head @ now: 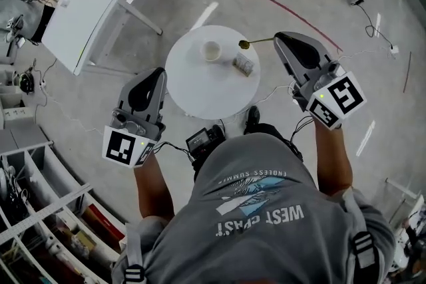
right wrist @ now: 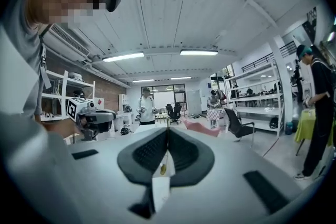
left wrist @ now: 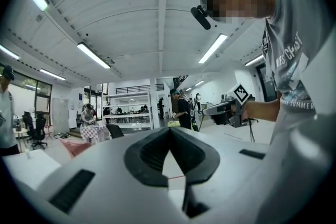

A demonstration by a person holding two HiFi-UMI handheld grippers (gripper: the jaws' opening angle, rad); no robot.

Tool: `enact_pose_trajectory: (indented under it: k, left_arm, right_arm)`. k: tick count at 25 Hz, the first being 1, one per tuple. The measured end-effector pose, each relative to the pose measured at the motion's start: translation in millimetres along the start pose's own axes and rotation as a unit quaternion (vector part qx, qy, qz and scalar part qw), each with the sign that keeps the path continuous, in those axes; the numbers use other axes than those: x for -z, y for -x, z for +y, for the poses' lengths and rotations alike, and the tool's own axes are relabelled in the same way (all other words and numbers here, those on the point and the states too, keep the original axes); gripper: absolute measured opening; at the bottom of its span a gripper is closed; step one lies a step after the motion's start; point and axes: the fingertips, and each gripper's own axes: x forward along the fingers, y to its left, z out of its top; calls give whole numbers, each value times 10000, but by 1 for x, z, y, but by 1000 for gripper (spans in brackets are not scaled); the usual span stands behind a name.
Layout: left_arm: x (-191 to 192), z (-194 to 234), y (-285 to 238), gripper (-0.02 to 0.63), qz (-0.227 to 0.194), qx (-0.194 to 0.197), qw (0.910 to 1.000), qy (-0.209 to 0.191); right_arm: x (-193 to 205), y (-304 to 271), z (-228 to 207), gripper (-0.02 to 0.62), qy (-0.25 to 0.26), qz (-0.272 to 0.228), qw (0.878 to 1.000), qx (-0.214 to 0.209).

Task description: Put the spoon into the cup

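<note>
Shiny gold-toned metal on the spoon (head: pixel 255 42). Smooth, glossy white on the cup (head: pixel 211 50). Matt white top on the round table (head: pixel 193 90). Matt grey plastic on left gripper (head: pixel 162 71) and right gripper (head: pixel 276 38); ribbed black pads (right wrist: pixel 148 153).

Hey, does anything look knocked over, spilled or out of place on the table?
Nothing stands out. The cup stands upright on the white table, a small packet lies beside it, and the right tool holds the spoon by its handle.

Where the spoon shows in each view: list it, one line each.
Head view: spoon, upper right of centre, held by the right gripper.
Left gripper view: not made out.
Right gripper view: spoon, low centre, between the jaws.
Shared landmark: the person's grey shirt.
</note>
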Motion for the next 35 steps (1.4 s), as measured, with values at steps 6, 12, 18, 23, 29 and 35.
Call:
enact_pose_trajectory:
  k: [6, 12, 18, 23, 29, 35]
  left_arm:
    - [3, 3, 2, 5, 203, -435, 9988, 36]
    - [11, 14, 12, 5, 376, -548, 9976, 192]
    - [28, 24, -2, 5, 496, -466, 9969, 391]
    - [39, 34, -11, 5, 535, -369, 9965, 520]
    - [65, 43, -15, 5, 625, -361, 9943, 782]
    - [86, 46, -18, 5, 725, -406, 9916, 992]
  right_arm:
    - [8, -28, -13, 5, -160, 37, 9990, -414]
    - [24, -53, -21, 5, -342, 142, 9988, -319]
    - [60, -77, -40, 5, -625, 380, 9972, -137]
    - [87, -102, -44, 5, -840, 523, 9951, -83]
    - [126, -128, -49, 6, -980, 672, 9929, 25]
    - [163, -145, -56, 6, -1090, 858, 9903, 65]
